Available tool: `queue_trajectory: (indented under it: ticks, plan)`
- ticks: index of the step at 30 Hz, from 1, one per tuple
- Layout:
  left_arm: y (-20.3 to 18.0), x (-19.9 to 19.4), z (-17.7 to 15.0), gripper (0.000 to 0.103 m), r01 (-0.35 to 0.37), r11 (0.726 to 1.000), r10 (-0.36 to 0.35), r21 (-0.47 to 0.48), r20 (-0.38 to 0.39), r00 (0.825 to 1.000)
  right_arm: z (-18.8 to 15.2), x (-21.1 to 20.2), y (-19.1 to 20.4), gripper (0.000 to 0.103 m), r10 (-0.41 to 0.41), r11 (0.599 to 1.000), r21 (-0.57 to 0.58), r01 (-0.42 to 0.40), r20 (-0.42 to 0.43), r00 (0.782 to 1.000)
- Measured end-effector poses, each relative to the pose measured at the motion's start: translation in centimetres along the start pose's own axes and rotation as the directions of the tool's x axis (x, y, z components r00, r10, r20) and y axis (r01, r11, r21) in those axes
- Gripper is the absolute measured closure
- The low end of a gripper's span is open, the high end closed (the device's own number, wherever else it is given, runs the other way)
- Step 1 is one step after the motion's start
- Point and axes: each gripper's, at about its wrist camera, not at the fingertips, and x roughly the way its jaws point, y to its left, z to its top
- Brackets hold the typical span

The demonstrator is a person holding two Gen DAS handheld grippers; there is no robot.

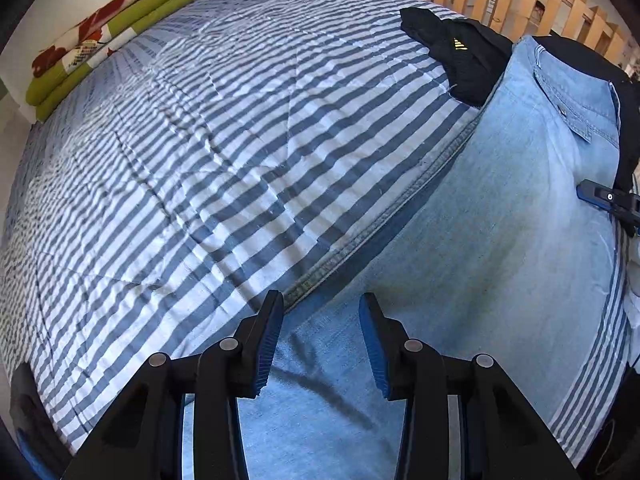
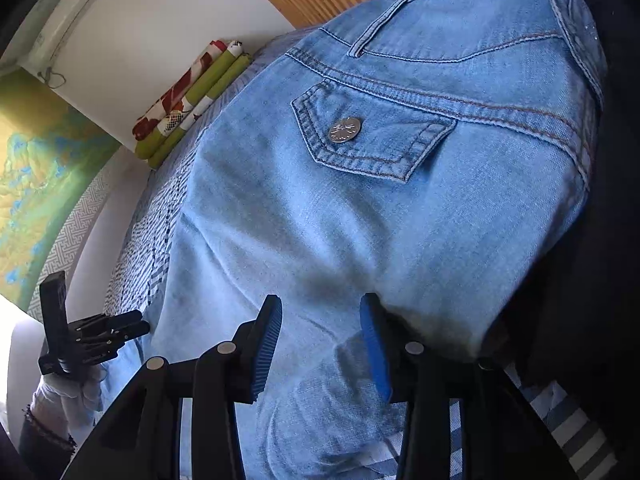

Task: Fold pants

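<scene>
Left wrist view, left to right. Folded floral blanket (image 1: 108, 36) lying at 10 o'clock, at the far end of the bed (image 1: 200, 140) with its striped cover. Black garment (image 1: 456, 56) sitting at 1 o'clock, touching the top of the jeans (image 1: 500, 220). The jeans are lying flat along the right side of the bed, back pocket up, seam edge running from 1 toward 6 o'clock.

Left tool (image 1: 320, 344) hovering at 6 o'clock over the lower denim near that seam; its pads are standing apart with nothing pinched between them. The right tool's tip is peeking in at 3 o'clock.

Right wrist view. Left tool and a white-gloved hand (image 2: 68, 396) showing at 8 o'clock. Right tool (image 2: 320, 344) poised at 6 o'clock over the seat area, below the buttoned pocket flap (image 2: 372, 136); pads parted, not clamped on denim.

Risks, as judgement:
- Pads catching the striped cover along with the denim, since the cloth is lying flat on it.
- Pinching one layer only, so the fold is dragging unevenly.
- Black garment getting pulled along, being in contact with the waistband.

Hard to make out: leg hems are cut off; whether the pad tips are touching the fabric I cannot tell.
</scene>
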Motion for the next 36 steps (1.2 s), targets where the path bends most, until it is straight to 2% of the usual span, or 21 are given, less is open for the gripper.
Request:
queue_trajectory:
  ticks: [3, 5, 7, 9, 12, 16, 17, 18, 19, 20, 23, 26, 28, 30, 33, 36]
  plan:
    - [-0.9, -1.8, -0.3, 0.061, 0.024, 0.999, -0.026, 0.027, 0.047, 0.999, 0.1, 0.2, 0.2, 0.067, -0.005, 1.000, -0.001, 0.005, -0.001, 1.000]
    - [-1.3, -1.6, -0.5, 0.061, 0.057, 0.997, -0.058, 0.048, 0.021, 0.998, -0.1, 0.1, 0.2, 0.066, -0.010, 1.000, -0.004, 0.010, 0.000, 1.000]
    - [-1.4, -0.6, -0.4, 0.061, 0.051, 0.997, -0.050, 0.055, -0.014, 0.999, -0.2, 0.1, 0.4, 0.066, -0.018, 1.000, -0.011, 0.018, 0.004, 1.000]
    - [-1.0, 0.3, -0.2, 0.061, 0.045, 0.998, -0.044, 0.037, -0.029, 0.999, -0.4, 0.1, 0.5, 0.065, -0.028, 0.999, -0.021, 0.028, 0.008, 1.000]
    - [0.3, 0.9, 0.3, 0.061, 0.072, 0.997, -0.072, -0.004, -0.036, 0.997, -0.6, 0.0, 0.7, 0.065, -0.037, 0.999, -0.032, 0.037, 0.011, 0.999]
    - [1.0, 1.5, 0.5, 0.061, 0.083, 0.996, -0.084, -0.017, -0.062, 0.995, -0.6, 0.1, 0.6, 0.065, -0.037, 0.999, -0.035, 0.037, 0.010, 0.999]
    - [1.0, 1.7, 0.5, 0.068, 0.092, 0.996, -0.093, -0.014, -0.072, 0.993, -0.7, 0.1, 0.6, 0.065, -0.035, 0.999, -0.033, 0.035, 0.010, 0.999]
    - [0.9, 1.9, 0.5, 0.090, 0.095, 0.995, -0.095, -0.009, -0.082, 0.992, -0.7, 0.0, 0.5, 0.065, -0.034, 0.999, -0.032, 0.035, 0.010, 0.999]
    - [0.7, 2.0, 0.4, 0.100, 0.078, 0.997, -0.077, 0.001, -0.090, 0.993, -0.8, 0.0, 0.5, 0.065, -0.034, 0.999, -0.033, 0.034, 0.009, 0.999]
    - [0.5, 2.1, 0.3, 0.102, 0.062, 0.998, -0.061, 0.012, -0.089, 0.994, -0.8, 0.0, 0.5, 0.065, -0.034, 0.999, -0.032, 0.034, 0.009, 0.999]
    - [0.2, 1.5, 0.1, 0.102, 0.034, 0.999, -0.033, 0.018, -0.058, 0.998, -0.9, 0.0, 0.5, 0.065, -0.031, 0.999, -0.032, 0.031, 0.007, 0.999]
    - [0.9, 0.2, 0.6, 0.102, 0.008, 1.000, -0.008, -0.014, -0.010, 1.000, -1.0, -0.1, 0.3, 0.065, -0.023, 0.999, -0.031, 0.023, 0.005, 1.000]
    - [1.5, -0.3, 1.1, 0.102, -0.052, 0.998, 0.053, -0.028, 0.021, 0.998, -1.1, -0.1, 0.3, 0.065, -0.022, 0.999, -0.031, 0.022, 0.005, 1.000]
    - [2.2, 0.1, 1.5, 0.102, -0.047, 0.998, 0.047, -0.048, -0.001, 0.999, -1.1, -0.1, 0.3, 0.065, -0.024, 0.999, -0.032, 0.025, 0.005, 1.000]
    - [1.9, 0.8, 1.7, 0.103, -0.114, 0.993, 0.114, -0.022, 0.009, 0.993, -1.2, -0.3, 0.2, 0.065, -0.033, 0.999, -0.037, 0.033, 0.006, 0.999]
    - [1.9, 0.3, 1.3, 0.100, -0.078, 0.996, 0.077, -0.043, -0.009, 0.997, -1.4, -0.5, 0.2, 0.065, -0.042, 0.998, -0.044, 0.042, 0.003, 0.999]
